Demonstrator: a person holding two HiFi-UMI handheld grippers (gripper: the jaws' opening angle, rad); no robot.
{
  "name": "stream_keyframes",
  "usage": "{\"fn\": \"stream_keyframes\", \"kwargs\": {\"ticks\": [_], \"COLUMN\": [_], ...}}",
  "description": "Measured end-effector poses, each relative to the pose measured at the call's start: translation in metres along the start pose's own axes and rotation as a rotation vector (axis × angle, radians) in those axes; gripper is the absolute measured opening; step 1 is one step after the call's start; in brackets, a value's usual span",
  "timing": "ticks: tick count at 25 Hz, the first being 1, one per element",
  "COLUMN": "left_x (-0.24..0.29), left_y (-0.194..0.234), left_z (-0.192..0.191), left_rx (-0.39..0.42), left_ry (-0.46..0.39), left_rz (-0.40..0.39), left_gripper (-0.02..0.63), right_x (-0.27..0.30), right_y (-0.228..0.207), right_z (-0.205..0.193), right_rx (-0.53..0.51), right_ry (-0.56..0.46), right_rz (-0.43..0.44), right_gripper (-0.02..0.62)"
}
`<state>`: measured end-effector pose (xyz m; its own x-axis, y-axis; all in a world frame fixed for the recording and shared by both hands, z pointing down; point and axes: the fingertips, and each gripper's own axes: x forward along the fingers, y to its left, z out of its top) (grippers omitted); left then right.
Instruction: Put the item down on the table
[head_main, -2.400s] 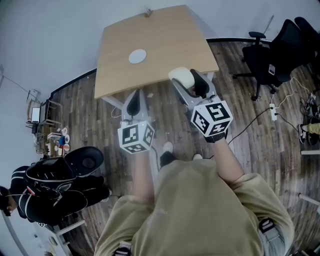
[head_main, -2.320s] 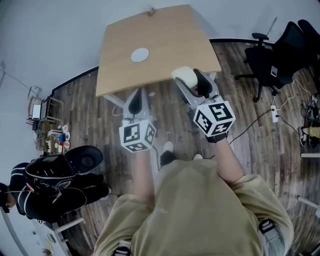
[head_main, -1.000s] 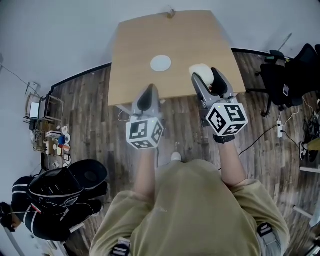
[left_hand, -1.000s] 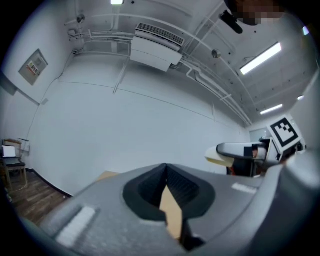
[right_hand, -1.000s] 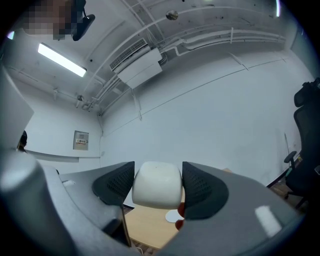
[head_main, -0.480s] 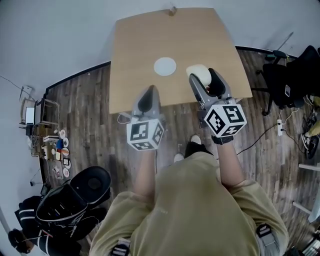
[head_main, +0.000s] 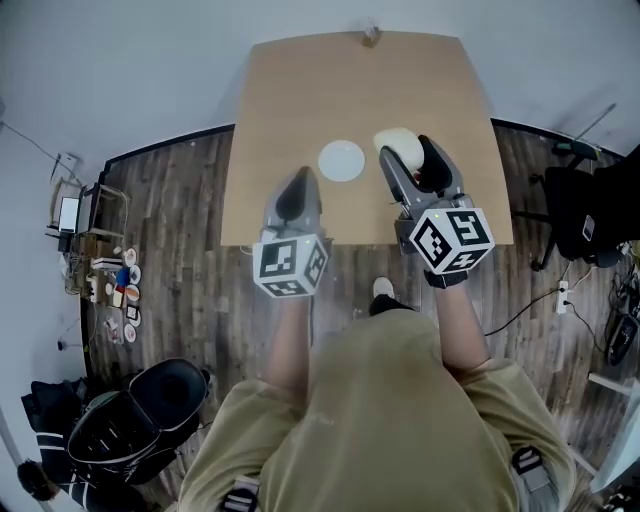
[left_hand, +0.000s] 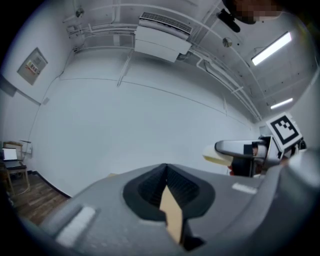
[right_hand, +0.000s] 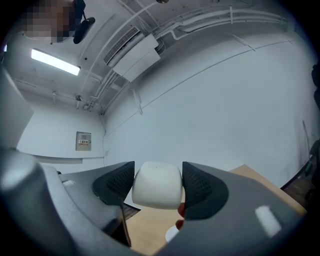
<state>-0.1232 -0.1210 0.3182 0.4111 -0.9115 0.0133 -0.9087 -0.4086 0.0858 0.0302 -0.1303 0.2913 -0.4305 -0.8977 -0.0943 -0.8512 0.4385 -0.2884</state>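
The tabletop (head_main: 290, 110) is a pale wood rectangle with a plain surface. It stands on a floor (head_main: 170, 220) of dark wood planks, its far edge close to a white wall (head_main: 150, 70). A flat, round white disc (head_main: 341, 160) lies on it near the middle, slightly toward the near edge, and a small object (head_main: 371, 34), too small to make out, sits about midway along the far edge.

Bare table (head_main: 300, 110) all around; only a white disc (head_main: 341, 160) beside the right gripper (head_main: 406, 150) and its item (head_main: 396, 141)
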Motion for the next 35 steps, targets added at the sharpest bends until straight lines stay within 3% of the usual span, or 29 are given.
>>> {"fn": "stream_keyframes", "kwargs": {"ticks": [10, 16, 21, 35], "left_x": [0.068, 0.09, 0.109, 0.178], "left_y": [-0.025, -0.014, -0.006, 0.071], "left_z": [-0.017, -0.041, -0.055, -0.114], "left_rx": [0.004, 0.008, -0.003, -0.105], "left_ry": [0.033, 0.094, 0.111, 0.226], "left_rz": [0.067, 0.12, 0.123, 0.112], "left_gripper": [0.0, 0.0, 0.0, 0.0], "right_x": [0.046, 0.069, 0.086, 0.177], "right_y": [-0.056, -0.067, -0.078, -0.103], "right_z": [0.01, -0.02, -0.042, -0.127], "right_rx": [0.036, 0.052, 0.05, 0.053], "right_ry": [-0.004, 0.058, 0.102, 0.277], "right_rz": [0.102, 0.142, 0.144, 0.083], "right_gripper": [0.305, 0.305, 0.305, 0.305]}}
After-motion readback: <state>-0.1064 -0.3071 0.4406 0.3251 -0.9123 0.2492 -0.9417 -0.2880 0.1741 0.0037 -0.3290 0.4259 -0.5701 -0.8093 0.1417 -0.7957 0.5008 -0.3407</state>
